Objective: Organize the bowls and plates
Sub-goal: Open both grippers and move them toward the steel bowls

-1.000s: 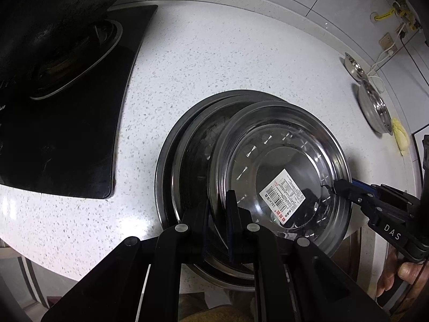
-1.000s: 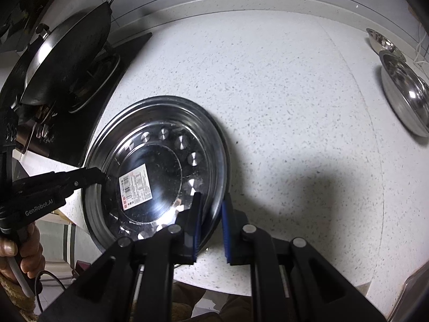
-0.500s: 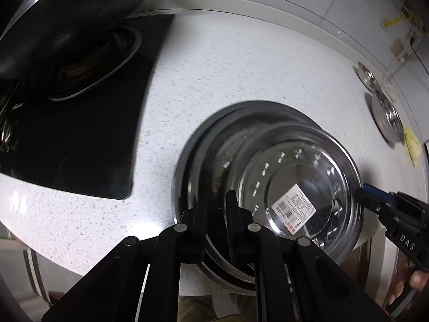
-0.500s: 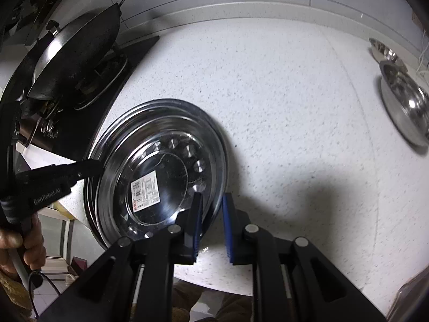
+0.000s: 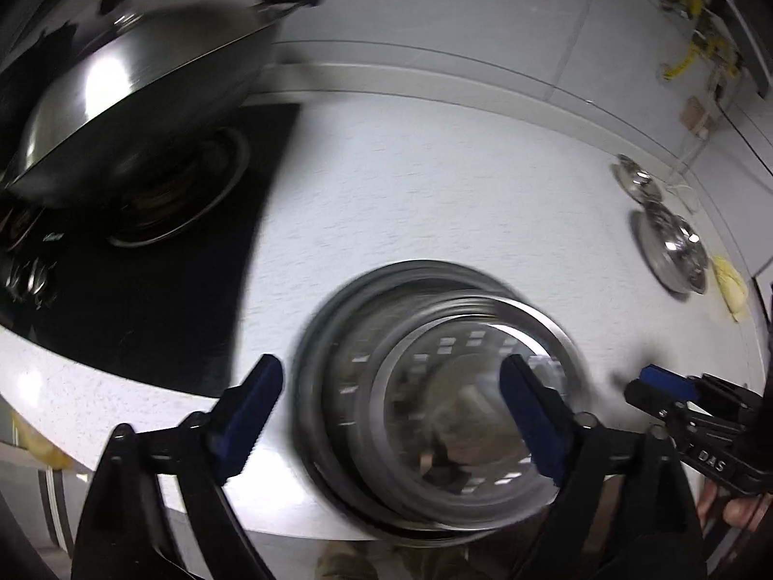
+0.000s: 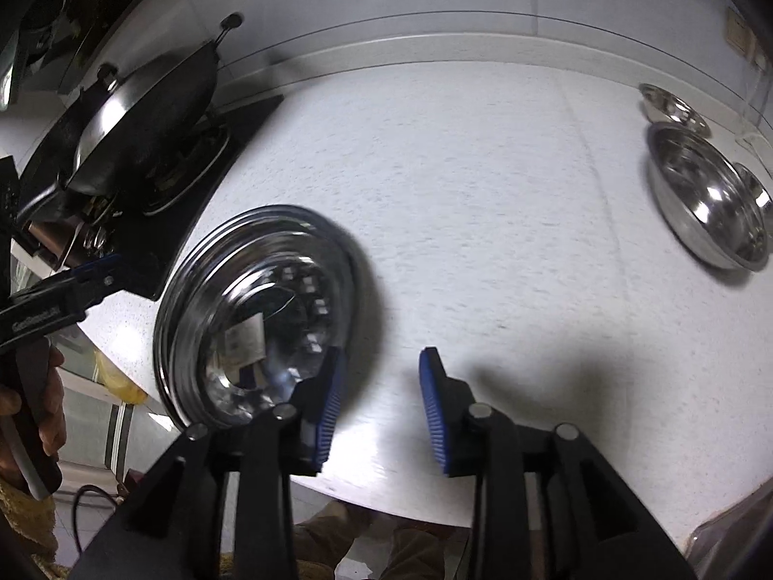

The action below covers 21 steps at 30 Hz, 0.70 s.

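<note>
Near the front edge of the counter [image 6: 483, 203] beside the stove [image 5: 145, 290], the stack of plates [image 6: 256, 319] sits released, both the left gripper [image 5: 391, 415] and right gripper [image 6: 379, 401] having just been opening and empty, so lift clear without nudging it.

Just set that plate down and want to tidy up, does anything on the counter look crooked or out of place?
The top plate sits off-centre on the stack of steel plates, shifted toward the right claw, with a price sticker still stuck inside. Nothing looks spilled or damaged.
</note>
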{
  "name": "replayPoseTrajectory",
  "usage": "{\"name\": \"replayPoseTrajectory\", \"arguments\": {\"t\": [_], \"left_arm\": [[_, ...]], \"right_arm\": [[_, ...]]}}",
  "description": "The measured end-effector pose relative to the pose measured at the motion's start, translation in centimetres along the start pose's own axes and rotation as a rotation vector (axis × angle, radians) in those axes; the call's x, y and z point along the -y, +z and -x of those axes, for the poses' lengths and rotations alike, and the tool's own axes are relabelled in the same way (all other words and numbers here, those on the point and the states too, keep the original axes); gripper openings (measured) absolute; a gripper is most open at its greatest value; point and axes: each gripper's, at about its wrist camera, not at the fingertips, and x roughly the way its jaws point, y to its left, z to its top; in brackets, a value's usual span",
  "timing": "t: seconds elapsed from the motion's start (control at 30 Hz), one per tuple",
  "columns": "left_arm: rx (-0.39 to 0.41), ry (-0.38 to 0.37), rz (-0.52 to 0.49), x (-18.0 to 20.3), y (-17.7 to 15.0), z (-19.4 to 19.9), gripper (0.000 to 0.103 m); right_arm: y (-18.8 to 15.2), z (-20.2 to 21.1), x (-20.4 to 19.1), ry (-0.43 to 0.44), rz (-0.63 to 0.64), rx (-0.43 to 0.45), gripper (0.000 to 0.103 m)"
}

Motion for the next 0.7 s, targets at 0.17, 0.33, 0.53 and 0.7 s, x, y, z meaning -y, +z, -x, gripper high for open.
{"name": "replayPoseTrajectory", "arguments": {"t": [0.17,0.33,0.53,0.7], "left_arm": [[-0.011,-0.045,-0.058,6.4,0.5,-0.1,0.094],[-0.027,-0.092,-0.106,14.1,1.4,-0.6,0.095],[-0.024,-0.173,-0.187,23.4,3.5,-2.1,0.095],[-0.031,-0.241,-0.223,28.7,6.2,-4.8,0.095]], "right_arm": [[0.2,1.9,6.1,-0.068,-0.065,0.029,0.038],[1.0,4.6,14.5,-0.161,-0.168,0.085,0.04],[2.0,7.4,23.2,-0.246,-0.292,0.148,0.04],[3.2,7.7,28.2,-0.274,-0.374,0.167,0.04]]}}
